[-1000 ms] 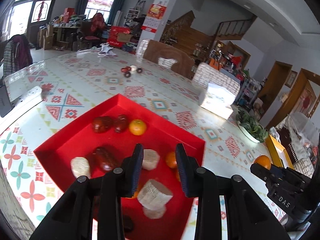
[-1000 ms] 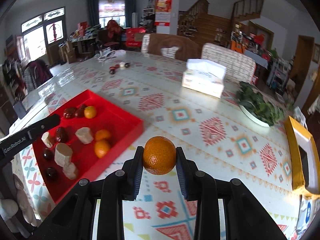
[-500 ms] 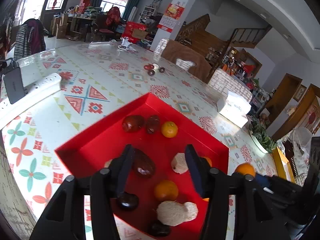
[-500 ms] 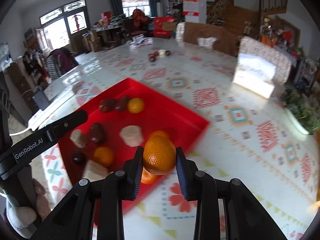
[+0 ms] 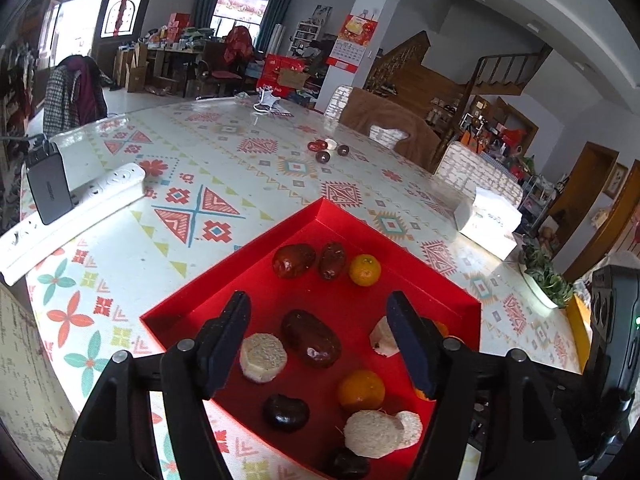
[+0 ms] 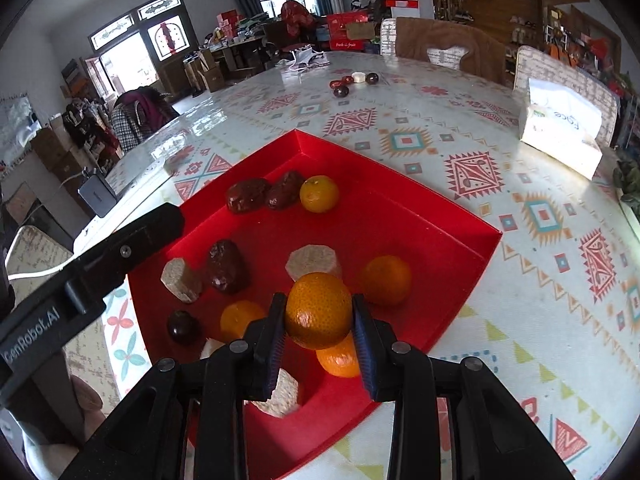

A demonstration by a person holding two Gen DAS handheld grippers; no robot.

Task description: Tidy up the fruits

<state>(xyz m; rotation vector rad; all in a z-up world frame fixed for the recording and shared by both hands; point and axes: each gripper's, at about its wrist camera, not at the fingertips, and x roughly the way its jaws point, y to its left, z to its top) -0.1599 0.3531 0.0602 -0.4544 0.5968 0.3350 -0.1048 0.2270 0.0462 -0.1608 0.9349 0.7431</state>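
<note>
– What's the room like?
– Daylight through arched windows (image 5: 100,12), a wooden staircase (image 5: 492,76) at the back.
– And furniture?
– A long patterned table (image 6: 460,152), 2 covered chairs (image 6: 444,46) behind it.

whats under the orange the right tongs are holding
Under the held orange in the right tongs sits the red tray, with another orange directly below, partly covered. The tray floor beneath both is hidden.

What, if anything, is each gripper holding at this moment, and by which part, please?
The right gripper holds an orange by its two opposite sides, above the red tray. The left gripper is open and holds nothing.
</note>
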